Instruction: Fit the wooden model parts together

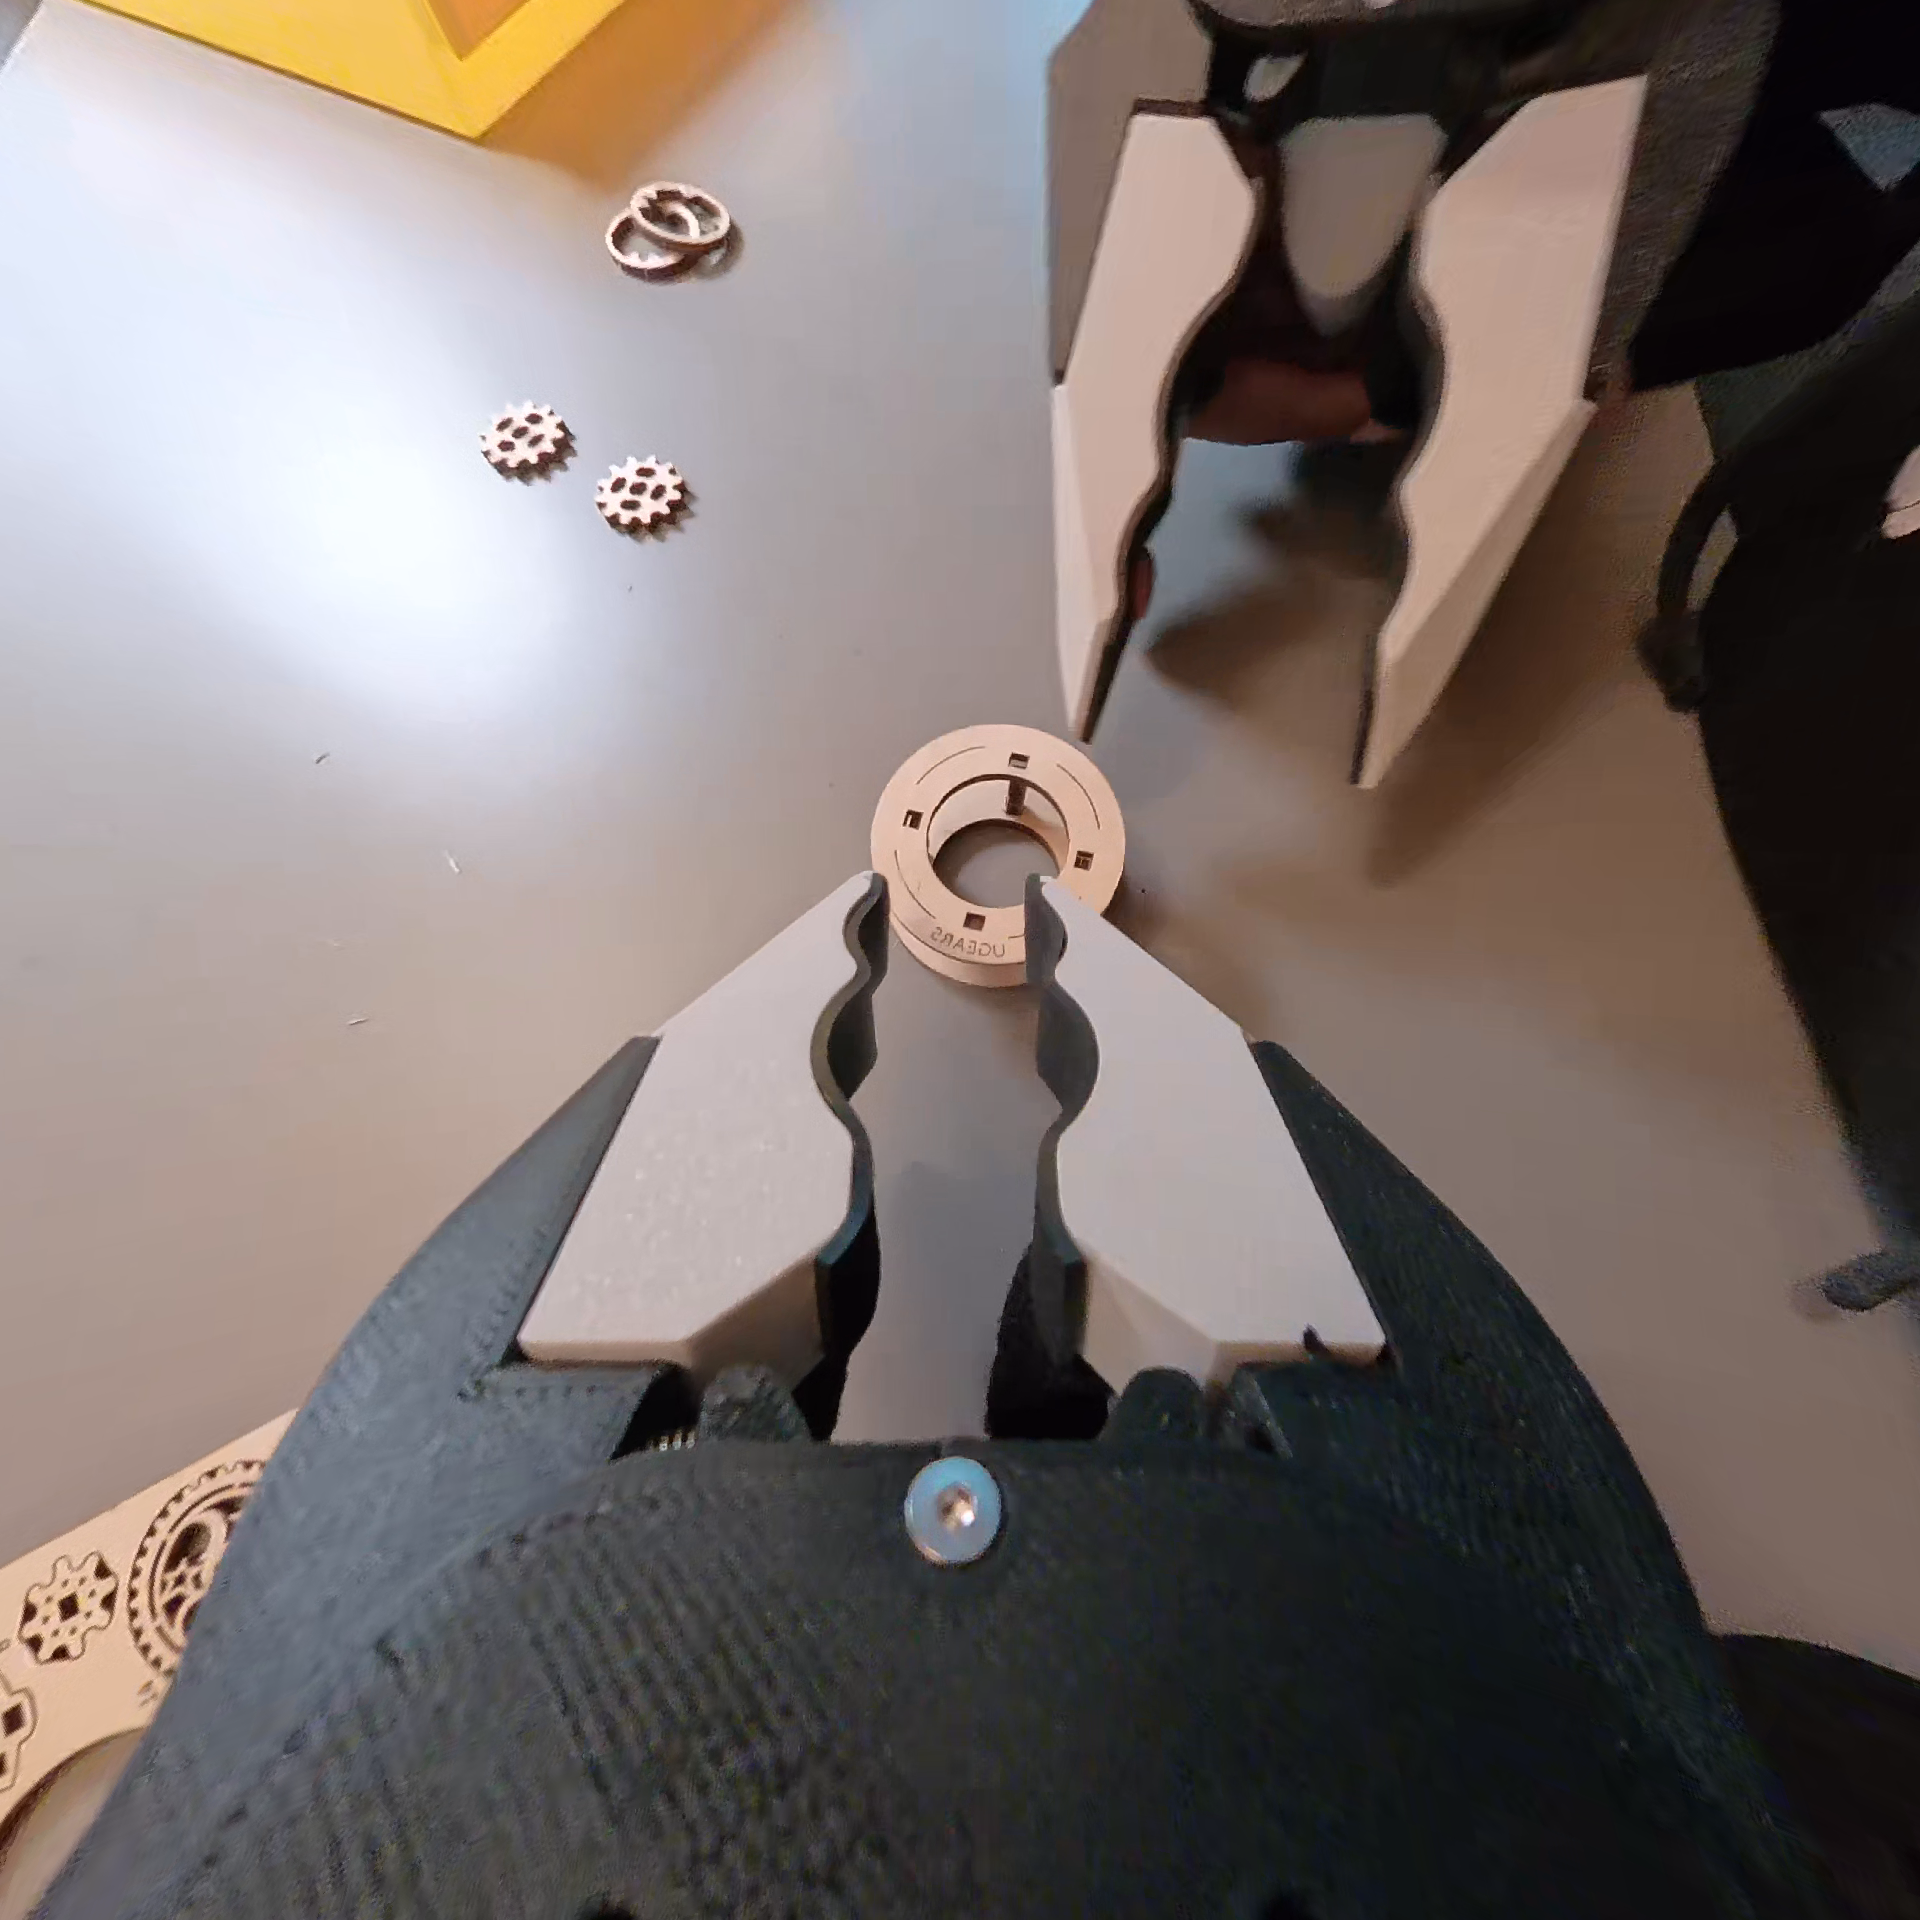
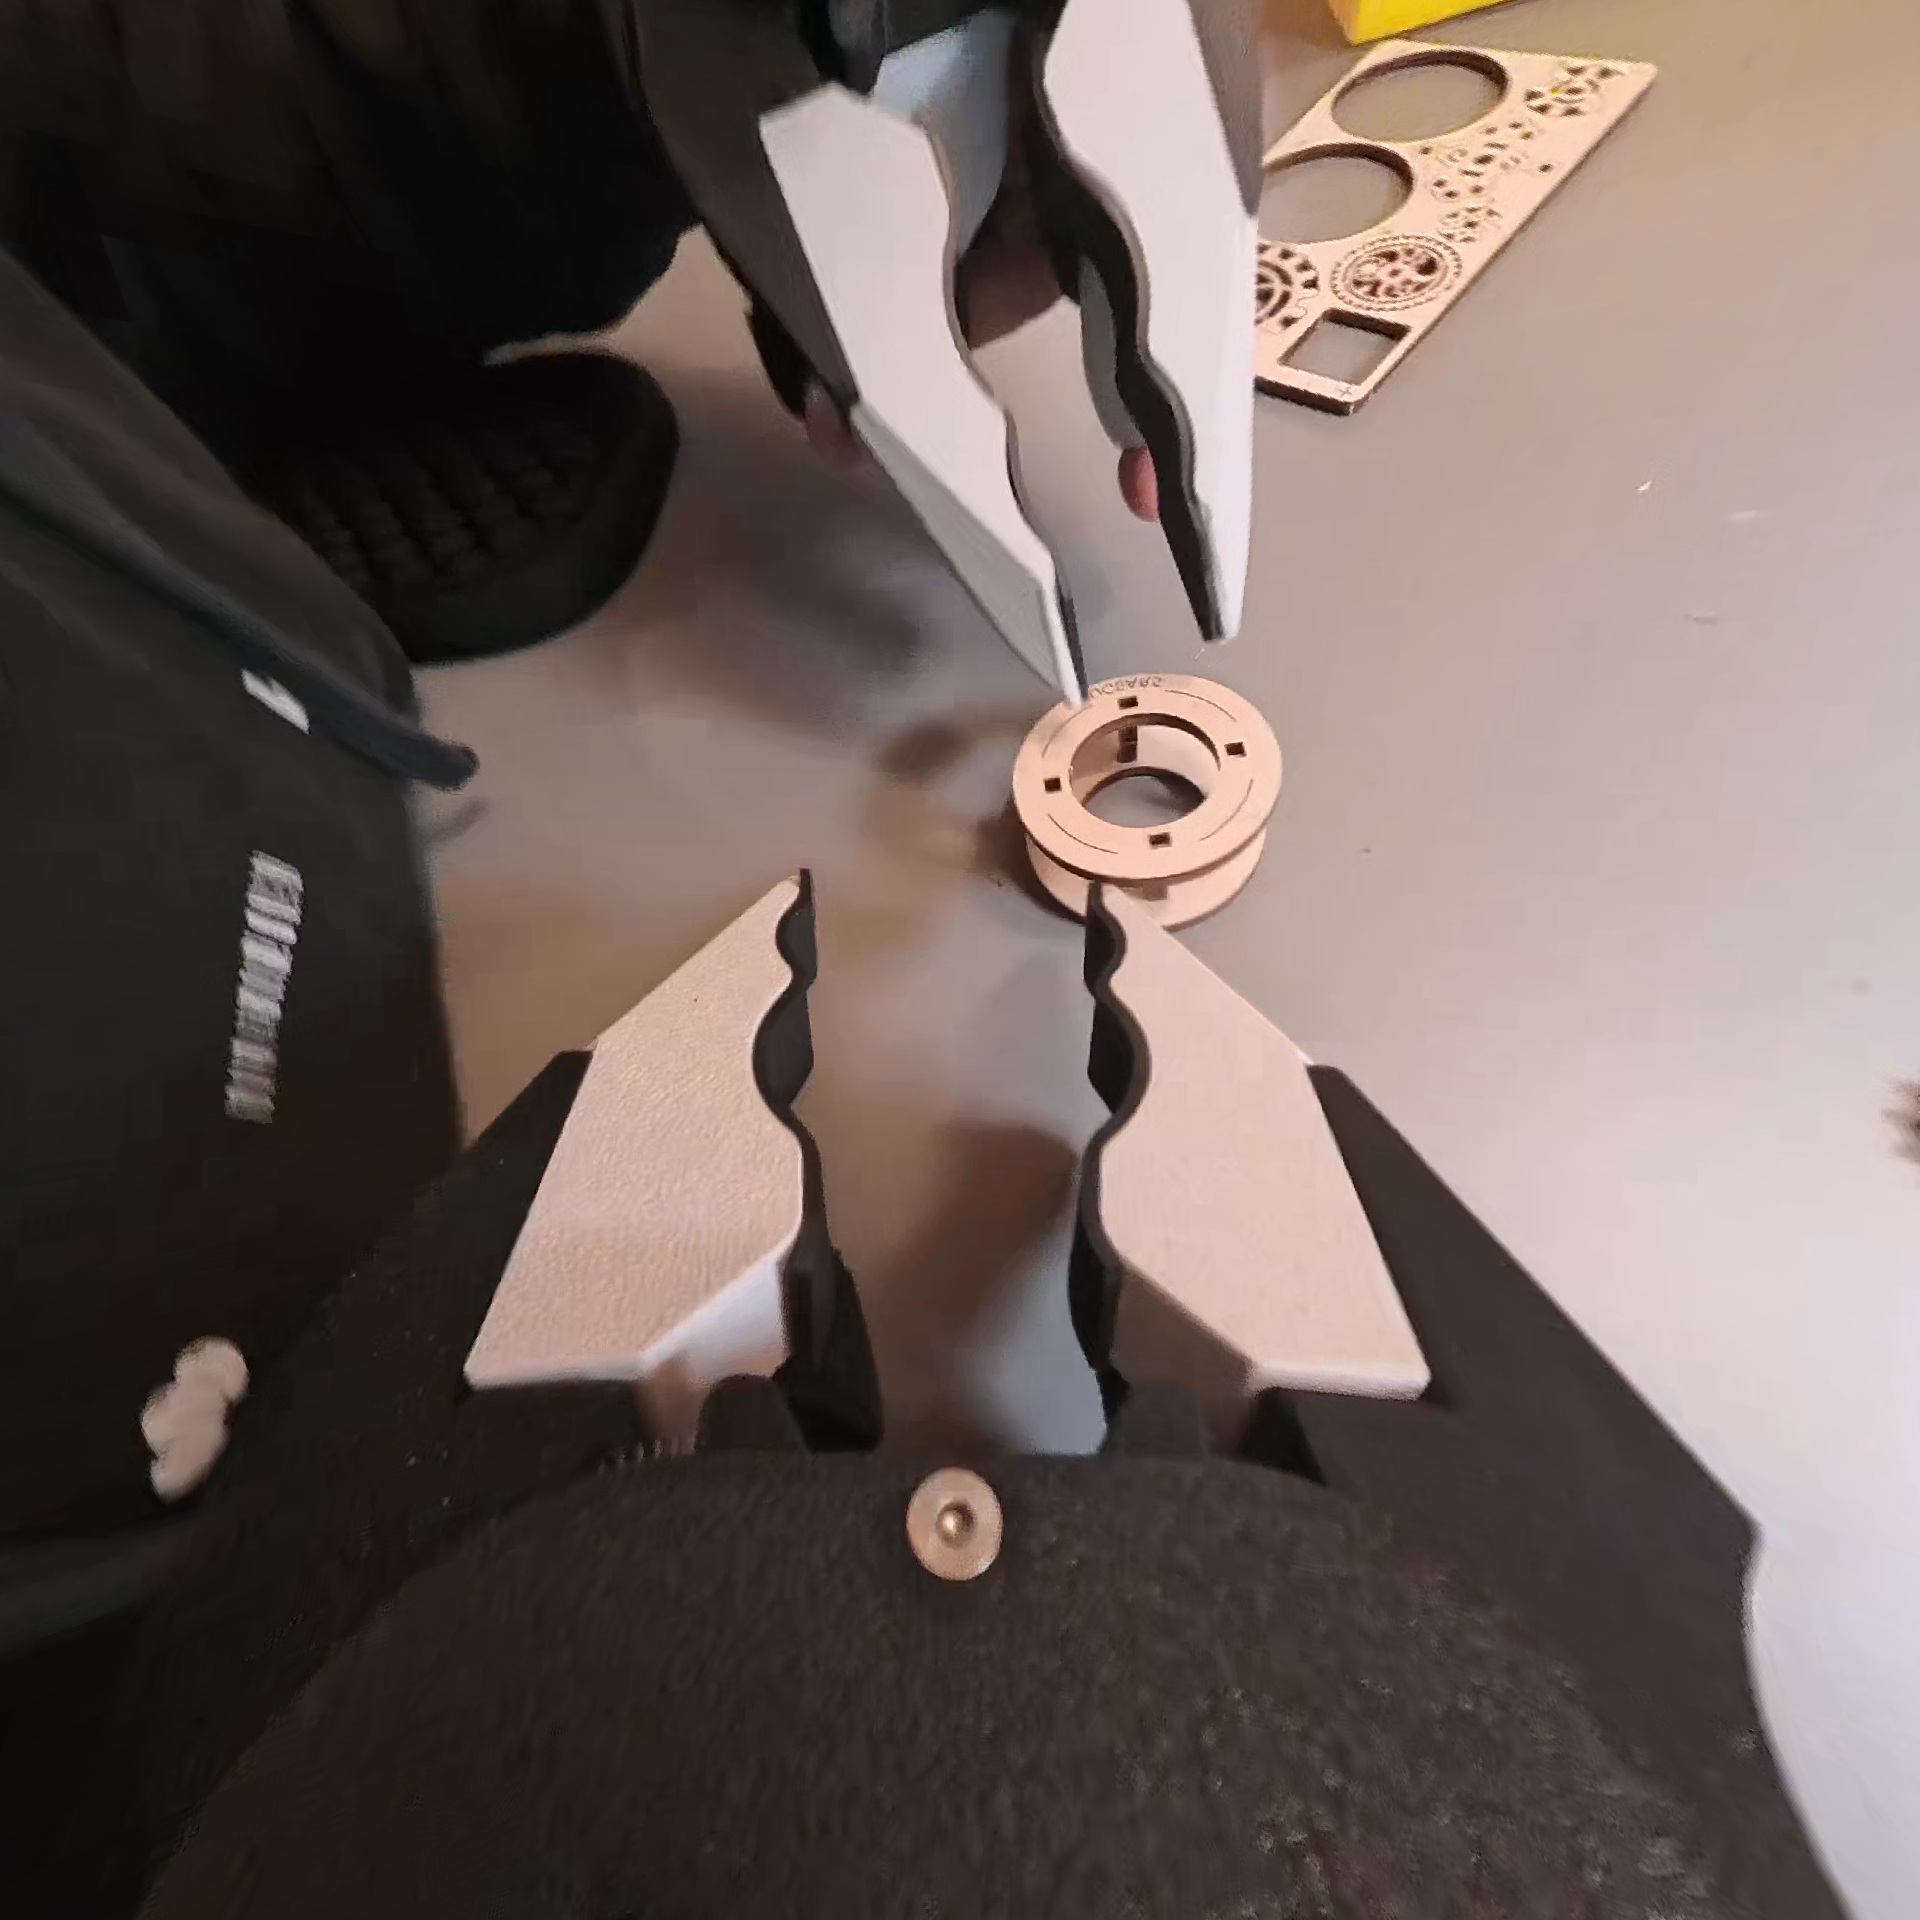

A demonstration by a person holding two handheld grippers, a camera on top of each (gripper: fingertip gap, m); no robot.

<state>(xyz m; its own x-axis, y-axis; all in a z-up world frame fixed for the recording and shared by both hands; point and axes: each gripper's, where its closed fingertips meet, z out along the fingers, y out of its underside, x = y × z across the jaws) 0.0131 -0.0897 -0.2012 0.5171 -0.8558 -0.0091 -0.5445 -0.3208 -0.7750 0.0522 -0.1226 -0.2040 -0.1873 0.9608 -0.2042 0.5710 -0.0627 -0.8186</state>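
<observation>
A round wooden model part (image 1: 1091,810), two ring discs joined with a gap between them, lies flat on the grey table; it also shows in the right wrist view (image 2: 1252,805). My left gripper (image 1: 954,891) is open, with its fingertips at the near rim of the part, one outside the edge and one over the centre hole. In the right wrist view the left gripper (image 2: 1143,660) comes down on the far rim. My right gripper (image 2: 948,894) is open and empty, and its right fingertip is next to the part. It shows opposite in the left wrist view (image 1: 1226,748).
Two small wooden gears (image 1: 525,442) (image 1: 644,494) and a pair of thin wooden rings (image 1: 670,231) lie on the table to the left. A yellow box (image 1: 499,62) stands behind them. A punched-out wooden sheet (image 2: 1455,208) lies nearby. A person's dark clothing (image 2: 208,831) is close. My hands' fingertips stand some 6 cm from each other.
</observation>
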